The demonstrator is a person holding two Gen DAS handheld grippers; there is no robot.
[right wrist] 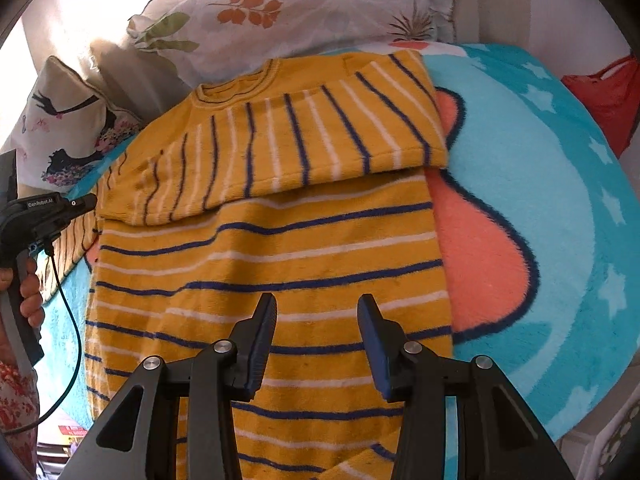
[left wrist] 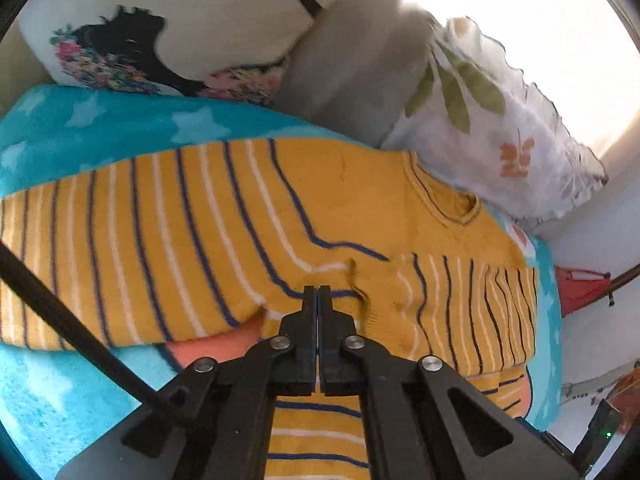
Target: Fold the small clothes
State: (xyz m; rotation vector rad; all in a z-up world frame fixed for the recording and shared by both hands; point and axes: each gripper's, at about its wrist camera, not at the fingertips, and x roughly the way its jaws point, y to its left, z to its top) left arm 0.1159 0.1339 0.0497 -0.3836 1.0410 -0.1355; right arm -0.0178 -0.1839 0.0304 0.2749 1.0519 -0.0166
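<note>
A yellow sweater (right wrist: 264, 240) with navy and white stripes lies flat on a turquoise star blanket (right wrist: 560, 200), neck toward the pillows. One sleeve (right wrist: 304, 140) is folded across its chest. In the left wrist view my left gripper (left wrist: 318, 294) is shut, its tips pinching puckered knit of the sweater (left wrist: 200, 232) where the other sleeve (left wrist: 472, 308) meets the body. The right gripper (right wrist: 316, 312) hovers open over the sweater's lower body, nothing between its fingers. The left tool's body (right wrist: 40, 216) and the hand holding it show at the left edge of the right wrist view.
Printed pillows (right wrist: 304, 12) (left wrist: 132, 40) line the far side of the blanket. A coral patch (right wrist: 480, 264) is part of the blanket. A red item (right wrist: 608, 96) lies beyond its right edge. A black cable (right wrist: 68, 320) hangs from the left tool.
</note>
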